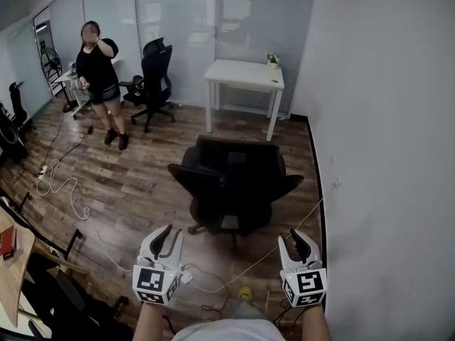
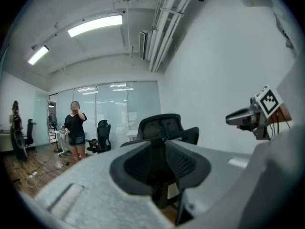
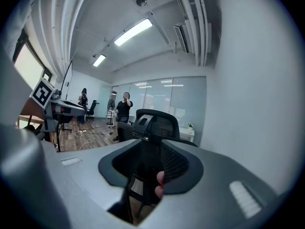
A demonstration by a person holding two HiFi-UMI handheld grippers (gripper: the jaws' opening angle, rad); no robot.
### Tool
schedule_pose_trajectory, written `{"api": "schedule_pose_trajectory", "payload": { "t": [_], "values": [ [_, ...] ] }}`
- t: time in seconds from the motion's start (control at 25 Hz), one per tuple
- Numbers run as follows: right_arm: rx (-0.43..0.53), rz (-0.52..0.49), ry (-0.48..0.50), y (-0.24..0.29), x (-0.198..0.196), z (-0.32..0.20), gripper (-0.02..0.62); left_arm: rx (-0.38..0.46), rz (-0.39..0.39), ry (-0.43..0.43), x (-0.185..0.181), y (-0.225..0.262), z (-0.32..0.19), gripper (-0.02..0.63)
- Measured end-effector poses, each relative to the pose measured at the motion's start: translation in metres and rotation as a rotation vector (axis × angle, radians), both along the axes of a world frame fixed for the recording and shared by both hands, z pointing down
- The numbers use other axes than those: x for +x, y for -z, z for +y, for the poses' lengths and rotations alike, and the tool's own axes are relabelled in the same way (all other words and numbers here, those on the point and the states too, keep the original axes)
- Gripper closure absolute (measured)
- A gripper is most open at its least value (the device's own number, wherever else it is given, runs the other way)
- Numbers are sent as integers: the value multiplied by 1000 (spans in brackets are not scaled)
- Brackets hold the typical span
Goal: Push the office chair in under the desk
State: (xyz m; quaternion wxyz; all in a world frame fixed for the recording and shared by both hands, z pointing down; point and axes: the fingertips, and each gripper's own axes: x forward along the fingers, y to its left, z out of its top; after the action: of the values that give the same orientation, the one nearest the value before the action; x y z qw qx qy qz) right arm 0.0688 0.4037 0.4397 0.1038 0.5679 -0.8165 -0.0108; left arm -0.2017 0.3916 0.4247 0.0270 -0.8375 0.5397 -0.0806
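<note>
- Nearest to the camera are the two tools, low in the head view: the left tool (image 1: 168, 235) and the right tool (image 1: 293, 241), both pointing forward at the office chair (image 1: 233, 183).
- Left tool: its jaws stand apart and clamp nothing; the chair's back is seen through the gap, some way ahead.
- Right tool: its jaws also stand apart with nothing gripped. What looks like a fingertip (image 3: 159, 181) shows low in the gap.
- Neither tool touches the chair.
- The chair stands on the wooden floor (image 1: 135, 183) with its back toward the tools, well apart from the white table (image 1: 242, 73) at the far wall.
- On the table's right corner there is a small plant (image 1: 273, 60).
- A person (image 1: 99, 77) stands at the far left, near a second chair (image 1: 155, 77).
- Judged from this, the task is at its very start: no push is done. What is left is to reach the backrest and roll the chair forward under the table.
</note>
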Motion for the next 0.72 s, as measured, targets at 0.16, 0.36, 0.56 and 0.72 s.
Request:
{"api": "schedule_pose_trajectory", "payload": {
  "t": [0.16, 0.36, 0.56, 0.72],
  "values": [
    [-9, -3, 14, -8, 25, -46, 491, -23, 5, 31, 13, -9, -46, 509],
    [-1, -7, 61, -9, 58, -100, 491, -40, -3, 72, 41, -11, -95, 509],
    [1, -23, 106, -11, 87, -138, 491, -50, -29, 102, 69, -12, -124, 500],
    [-1, -27, 132, -18, 101, -155, 491, -56, -59, 105, 88, -15, -137, 500]
  ]
}}
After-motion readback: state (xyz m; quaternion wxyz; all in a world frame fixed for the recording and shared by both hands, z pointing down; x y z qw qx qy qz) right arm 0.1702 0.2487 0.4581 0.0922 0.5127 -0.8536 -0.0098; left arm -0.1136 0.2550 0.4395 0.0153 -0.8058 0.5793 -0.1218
